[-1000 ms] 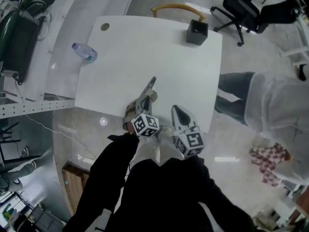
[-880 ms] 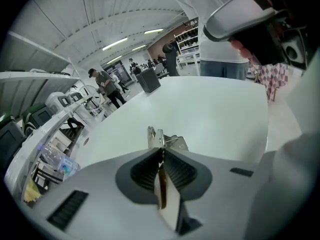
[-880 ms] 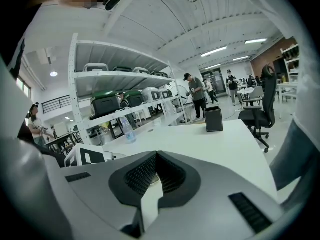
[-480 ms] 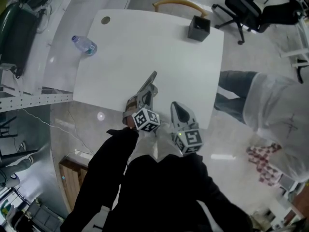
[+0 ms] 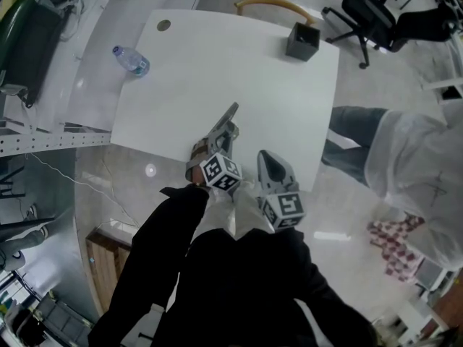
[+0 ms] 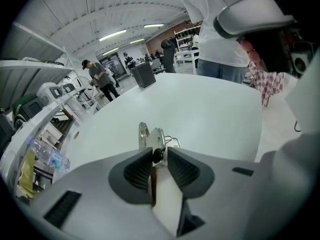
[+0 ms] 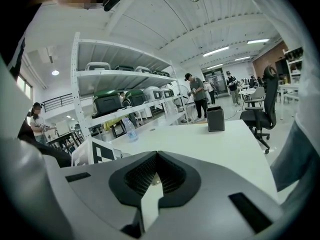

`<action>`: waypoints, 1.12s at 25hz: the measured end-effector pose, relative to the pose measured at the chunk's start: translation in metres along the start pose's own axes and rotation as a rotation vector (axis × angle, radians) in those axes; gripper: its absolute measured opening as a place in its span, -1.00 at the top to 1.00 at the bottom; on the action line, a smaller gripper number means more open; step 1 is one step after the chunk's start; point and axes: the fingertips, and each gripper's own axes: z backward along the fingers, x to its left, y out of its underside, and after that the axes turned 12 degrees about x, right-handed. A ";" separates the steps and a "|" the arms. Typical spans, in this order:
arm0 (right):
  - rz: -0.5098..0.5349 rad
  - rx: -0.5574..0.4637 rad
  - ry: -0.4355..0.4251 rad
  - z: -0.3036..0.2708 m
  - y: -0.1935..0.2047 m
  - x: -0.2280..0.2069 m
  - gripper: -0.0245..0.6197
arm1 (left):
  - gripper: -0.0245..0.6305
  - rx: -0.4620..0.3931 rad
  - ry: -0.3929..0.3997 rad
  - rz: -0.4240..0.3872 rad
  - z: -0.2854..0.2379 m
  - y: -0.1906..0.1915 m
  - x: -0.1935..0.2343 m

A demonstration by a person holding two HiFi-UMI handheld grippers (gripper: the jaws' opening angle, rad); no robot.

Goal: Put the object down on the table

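The white table (image 5: 239, 71) fills the middle of my head view. A person in white (image 5: 412, 165) stands at its right edge, and a black office chair (image 5: 369, 13) sits on the floor beyond the far right corner. A chair with a curved wooden back (image 5: 271, 7) is tucked against the far edge.

Both grippers are over the near edge of the table, side by side. The left gripper (image 5: 219, 139) points toward the far side, and its jaws are opening. In the left gripper view the near end of the tool sits between the pads (image 6: 137, 169), which stand just beside it rather than clamped on it. The right gripper (image 5: 266, 157) is just to the right. In its own view its jaws meet at the tips with nothing between them.

A black box (image 5: 302, 40) stands near the far right corner. A clear bottle (image 5: 132, 60) lies off the far left corner, on the grey surface next to the table.

The tool (image 5: 226, 121) is a slim metal piece. It sticks out from the left gripper's tips, low over the near middle of the table. I can't tell whether it rests on the tabletop.
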 end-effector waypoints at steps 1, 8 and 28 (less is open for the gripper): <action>0.017 0.005 0.000 0.001 -0.001 0.002 0.92 | 0.69 0.002 0.003 0.001 0.000 0.000 0.000; -0.003 -0.009 0.011 0.005 -0.005 0.000 0.92 | 0.56 -0.015 0.016 0.025 0.014 -0.008 0.003; 0.038 -0.030 0.031 0.033 -0.025 0.015 0.92 | 0.56 -0.141 0.029 0.254 0.082 -0.016 0.030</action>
